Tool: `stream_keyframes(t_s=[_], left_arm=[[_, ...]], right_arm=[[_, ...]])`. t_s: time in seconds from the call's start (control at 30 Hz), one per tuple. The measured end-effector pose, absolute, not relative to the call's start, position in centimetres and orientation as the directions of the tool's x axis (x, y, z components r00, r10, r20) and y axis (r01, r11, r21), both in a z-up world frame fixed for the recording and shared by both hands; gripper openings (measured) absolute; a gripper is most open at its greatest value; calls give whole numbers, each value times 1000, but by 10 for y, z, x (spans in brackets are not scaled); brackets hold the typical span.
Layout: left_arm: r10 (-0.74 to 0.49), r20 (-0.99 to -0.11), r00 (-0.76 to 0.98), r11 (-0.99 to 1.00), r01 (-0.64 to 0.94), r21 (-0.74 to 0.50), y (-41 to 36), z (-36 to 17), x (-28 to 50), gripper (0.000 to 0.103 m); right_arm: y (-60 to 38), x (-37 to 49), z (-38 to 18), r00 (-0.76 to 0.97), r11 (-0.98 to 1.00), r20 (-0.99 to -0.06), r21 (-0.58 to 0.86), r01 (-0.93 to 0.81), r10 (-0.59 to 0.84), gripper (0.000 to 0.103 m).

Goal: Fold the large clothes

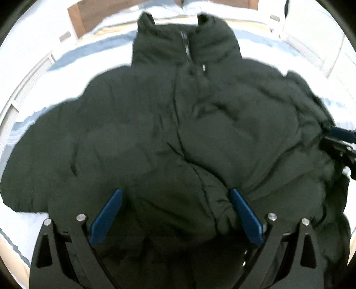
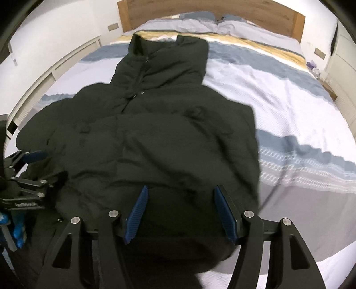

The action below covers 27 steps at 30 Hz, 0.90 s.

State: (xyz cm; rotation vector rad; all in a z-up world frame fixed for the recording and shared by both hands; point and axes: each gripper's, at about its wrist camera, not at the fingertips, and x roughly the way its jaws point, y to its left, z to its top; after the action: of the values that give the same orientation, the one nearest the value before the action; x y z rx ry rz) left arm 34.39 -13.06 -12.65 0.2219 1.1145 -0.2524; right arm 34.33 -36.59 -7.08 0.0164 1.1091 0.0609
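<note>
A: Where is the dark green quilted puffer jacket [image 2: 155, 133]?

B: Spread front-up on the bed's striped blue, white and yellow duvet [image 2: 278, 89], filling the frame's centre, collar toward the wooden headboard [image 2: 222, 13] at the top, probably flattened for folding.

A: And the grippers?

B: The left gripper [image 1: 175, 213] stands wide over the hem at lower centre; the right gripper [image 2: 180, 213] is moderately parted there too. Neither clamps fabric.

A: Any readable labels?

B: None; one mount's lettering is blurred.

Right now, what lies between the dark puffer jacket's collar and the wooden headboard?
In the right wrist view, only striped bedding and pale pillows lie between the dark puffer jacket collar and the wooden headboard.
</note>
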Motion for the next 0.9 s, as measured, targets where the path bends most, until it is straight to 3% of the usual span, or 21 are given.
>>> stream_keyframes(t_s=[0.17, 0.4, 0.67, 0.9], left_arm=[[-134, -894, 428, 952, 308, 4, -109, -112, 324, 98], [-94, -896, 435, 958, 283, 37, -77, -93, 305, 98], [-190, -912, 363, 954, 286, -85, -45, -76, 274, 98], [-357, -886, 296, 909, 326, -258, -42, -63, 248, 98]], right_arm=[[-362, 337, -88, 397, 1000, -917, 28, 1, 26, 64], [-355, 325, -79, 398, 998, -917, -4, 59, -27, 64], [-350, 309, -64, 410, 991, -910, -3, 131, -57, 64], [-341, 293, -53, 413, 988, -908, 0, 153, -64, 64]])
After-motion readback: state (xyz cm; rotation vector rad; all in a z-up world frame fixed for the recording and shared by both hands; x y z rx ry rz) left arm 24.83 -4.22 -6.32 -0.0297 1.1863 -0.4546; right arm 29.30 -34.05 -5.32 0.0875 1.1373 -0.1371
